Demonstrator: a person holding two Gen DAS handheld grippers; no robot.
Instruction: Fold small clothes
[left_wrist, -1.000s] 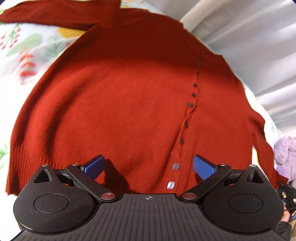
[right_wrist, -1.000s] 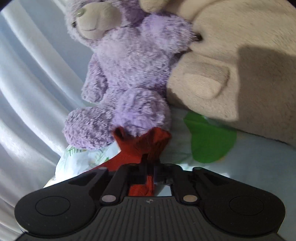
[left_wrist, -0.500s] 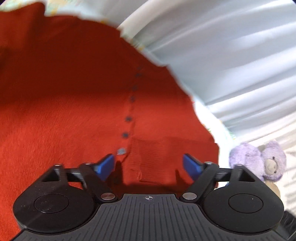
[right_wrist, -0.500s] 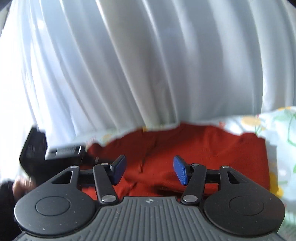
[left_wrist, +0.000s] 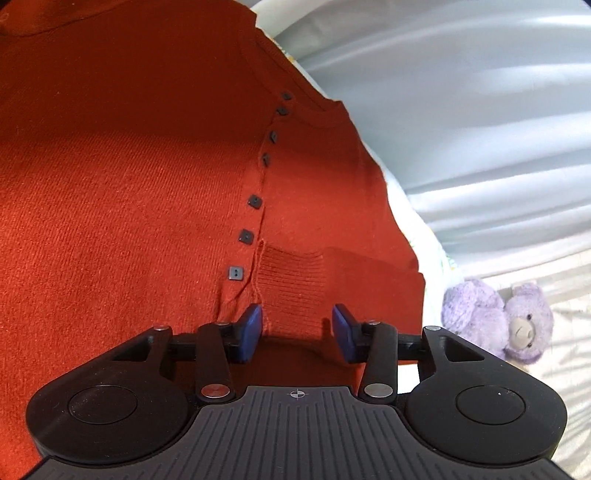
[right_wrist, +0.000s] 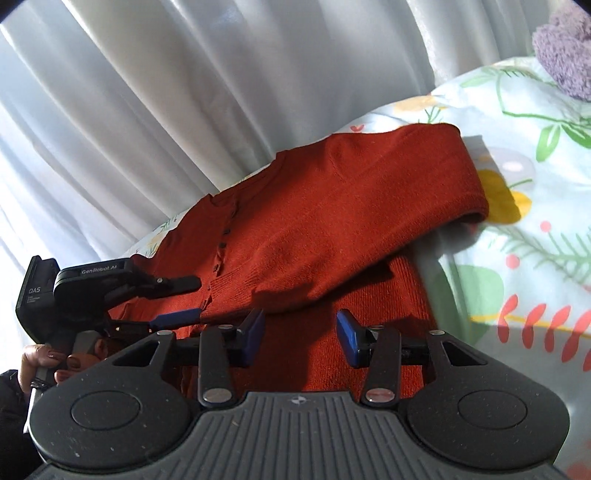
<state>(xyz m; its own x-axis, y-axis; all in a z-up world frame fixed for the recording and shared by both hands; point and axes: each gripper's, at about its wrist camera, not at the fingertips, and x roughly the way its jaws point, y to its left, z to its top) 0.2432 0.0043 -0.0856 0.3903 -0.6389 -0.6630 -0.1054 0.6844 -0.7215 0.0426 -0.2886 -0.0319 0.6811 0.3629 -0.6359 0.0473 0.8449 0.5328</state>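
We find the red cardigan (left_wrist: 140, 177) spread on the floral bedsheet (right_wrist: 524, 229), one sleeve (right_wrist: 369, 206) folded across its front. The left gripper (left_wrist: 297, 328) is closing, the ribbed cuff (left_wrist: 291, 284) between its pads but not yet pinched; the right gripper (right_wrist: 301, 334), also closing, hovers over the hem with nothing grasped. We judge both should pinch only edge layers, level, before folding.

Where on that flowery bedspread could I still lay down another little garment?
Bare floral bedspread lies right of the red cardigan, below the purple teddy bear. Toward the white curtain the cardigan fills the bed.
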